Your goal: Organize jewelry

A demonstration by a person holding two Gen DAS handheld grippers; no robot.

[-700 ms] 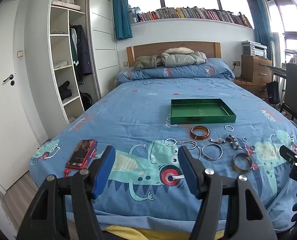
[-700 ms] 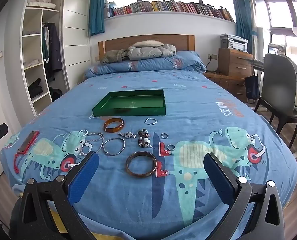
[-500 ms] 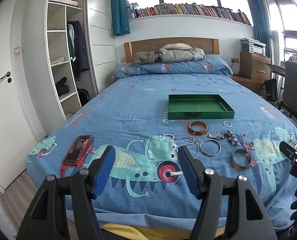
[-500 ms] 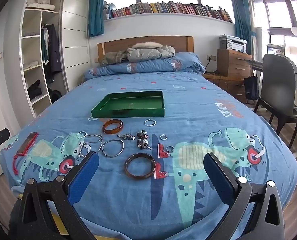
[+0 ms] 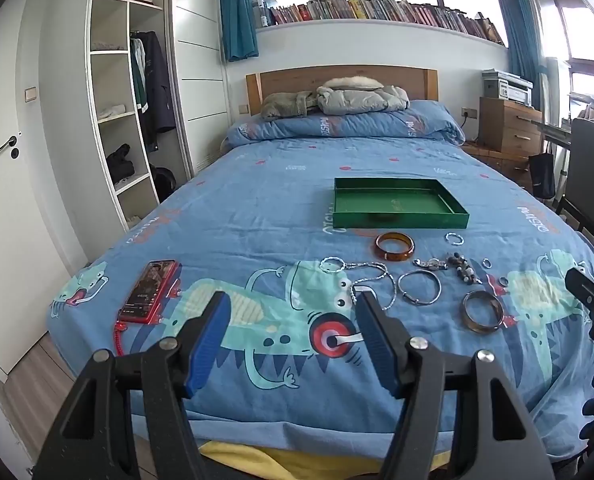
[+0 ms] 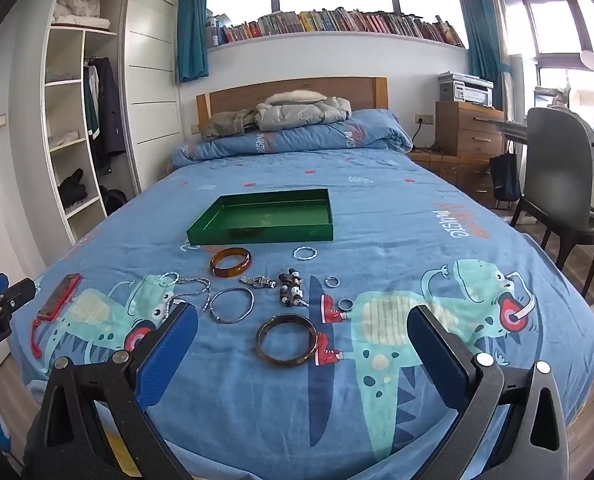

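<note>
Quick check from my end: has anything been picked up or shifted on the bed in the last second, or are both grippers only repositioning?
Only repositioning. The left gripper has drawn back and risen a little; the right gripper has barely moved. Both stay open and empty. The green tray, amber bangle, dark bangle and phone lie where they were.

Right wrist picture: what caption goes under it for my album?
Open right gripper hovering above a dark bangle, with more jewelry and a green tray on the bed.

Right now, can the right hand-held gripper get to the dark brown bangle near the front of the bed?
Probably yes: the right hand-held gripper is open, and the dark brown bangle lies flat just ahead with nothing in between.
</note>
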